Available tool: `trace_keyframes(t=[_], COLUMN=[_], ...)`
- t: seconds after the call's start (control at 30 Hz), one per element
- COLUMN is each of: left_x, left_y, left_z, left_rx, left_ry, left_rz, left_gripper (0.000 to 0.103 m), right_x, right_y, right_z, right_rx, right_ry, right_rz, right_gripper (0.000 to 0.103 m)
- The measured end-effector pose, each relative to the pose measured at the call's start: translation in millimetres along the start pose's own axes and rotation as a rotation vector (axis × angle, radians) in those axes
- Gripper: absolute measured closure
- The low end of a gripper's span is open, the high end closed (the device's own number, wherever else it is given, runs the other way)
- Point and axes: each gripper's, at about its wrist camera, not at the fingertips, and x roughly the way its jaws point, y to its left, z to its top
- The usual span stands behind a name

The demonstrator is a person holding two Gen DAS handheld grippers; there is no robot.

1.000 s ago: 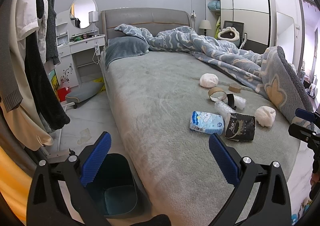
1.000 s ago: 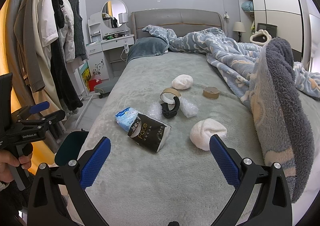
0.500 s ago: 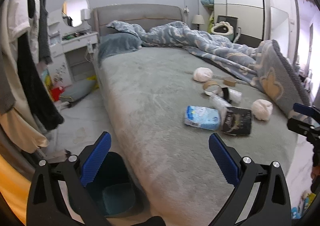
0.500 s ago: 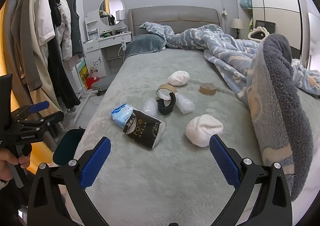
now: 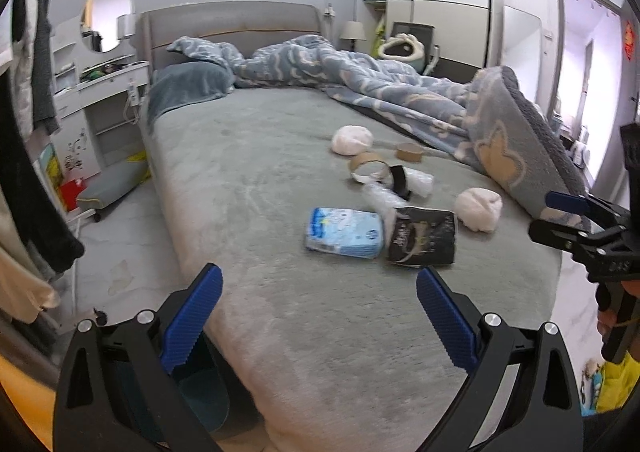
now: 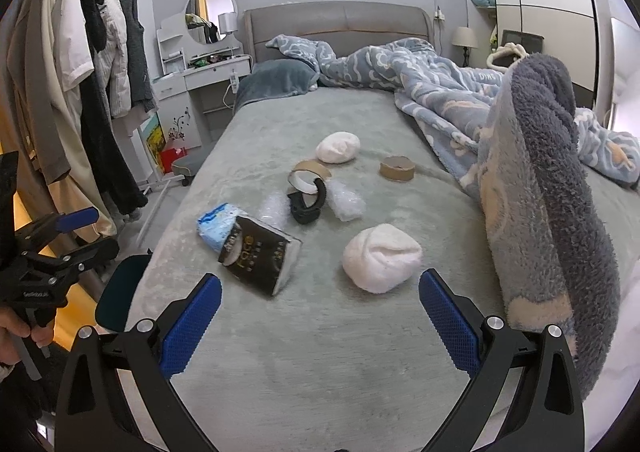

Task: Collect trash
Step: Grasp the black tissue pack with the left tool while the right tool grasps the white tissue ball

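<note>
Blue-padded, my left claw [image 5: 318, 318] and right claw [image 6: 320, 322] both gape empty above grey bedding [image 6: 320, 352]. Only the left view looks into the teal bin [image 5: 200, 392]; wrappers [image 6: 260, 254] lie beyond, mid-bed.

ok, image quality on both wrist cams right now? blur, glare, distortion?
Left wrist: soft with motion blur, the black tissue pack print unreadable; doorway at right blown out; strong fisheye bending. Right wrist: sharper, pack lettering legible; flat even light, faint shadows, same barrel distortion and dark corners.
</note>
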Motion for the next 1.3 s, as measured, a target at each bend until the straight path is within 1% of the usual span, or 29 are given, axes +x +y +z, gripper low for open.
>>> trace_keyframes(t=[0.2, 0.23, 0.37, 0.53, 0.63, 0.77, 0.93, 1.2, 1.3], left_x=[9, 13, 22, 36, 44, 53, 67, 93, 102], left_y=[-13, -15, -21, -33, -41, -51, -61, -66, -72], left_z=[7, 9, 15, 19, 22, 26, 32, 35, 34], left_rx=[0.035, 0.034, 0.025, 0.028, 0.042, 0.067, 0.074, 0.039, 0.054], left_ry=[-0.003, 0.004, 0.015, 0.045, 0.058, 0.072, 0.096, 0.156, 0.174], left_rz=[-0.022, -0.037, -0.071, -0.138, -0.177, -0.204, -0.24, -0.28, -0.282], left_gripper=[0.004, 0.004, 0.005, 0.005, 0.005, 0.006, 0.01, 0.011, 0.011], right_x=[11, 13, 21, 30, 36, 46, 55, 70, 74], right_y=[-11, -12, -21, -30, -36, -43, -47, -48, -49], right_z=[4, 5, 8, 11, 13, 14, 16, 16, 17], right_rx=[-0.011, -0.015, -0.02, -0.04, -0.045, -0.057, -0.085, -0.185, -0.215], right_ry=[0.036, 0.043, 0.066, 0.09, 0.113, 0.141, 0.171, 0.217, 0.224], right_rz=[0.019, 0.025, 0.034, 0.032, 0.038, 0.047, 0.053, 0.057, 0.058], right_gripper=[0.003, 0.005, 0.017, 0.022, 0.022, 0.023, 0.023, 0.023, 0.023])
